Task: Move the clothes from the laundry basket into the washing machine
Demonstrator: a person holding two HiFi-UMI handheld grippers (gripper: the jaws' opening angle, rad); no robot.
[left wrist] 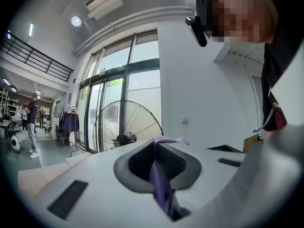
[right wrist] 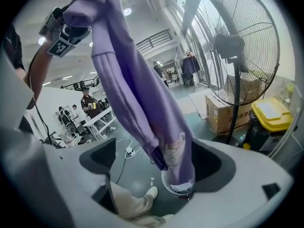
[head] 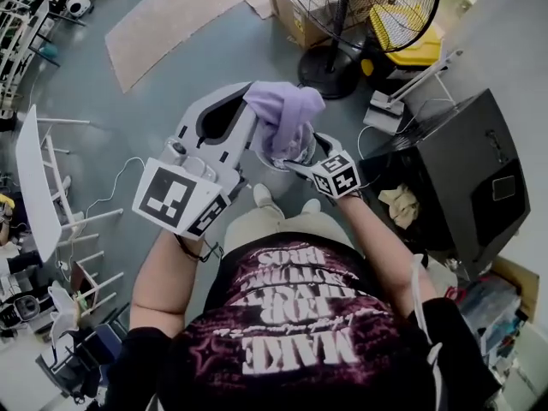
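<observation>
Purple garment, a soft jersey piece with a pale print near its lower end, hangs in the air in front of the person. A fold of it is pinched in the left tongs, whose jaws are closed narrow on the cloth. From there it drapes down between the jaws of the right tongs, which stand wide apart around it without clamping. Judging by how it bunches and trails, it is light and limp, with nothing fragile about it; it will likely sag, swing and catch on an edge if carried low. A thick gathered fold near the top looks the safest hold; a second hold lower down would keep the tail from dragging.

Below it is only a smooth grey-blue floor. Ahead stand a pedestal fan, a cardboard box and a yellow-lidded bin. A black cabinet stands at the person's right, with beige cloth in the dark opening beside it; whether that opening is the basket or the machine's mouth I cannot tell. A white tabletop stands at the left; people stand far off in a bright, high hall.
</observation>
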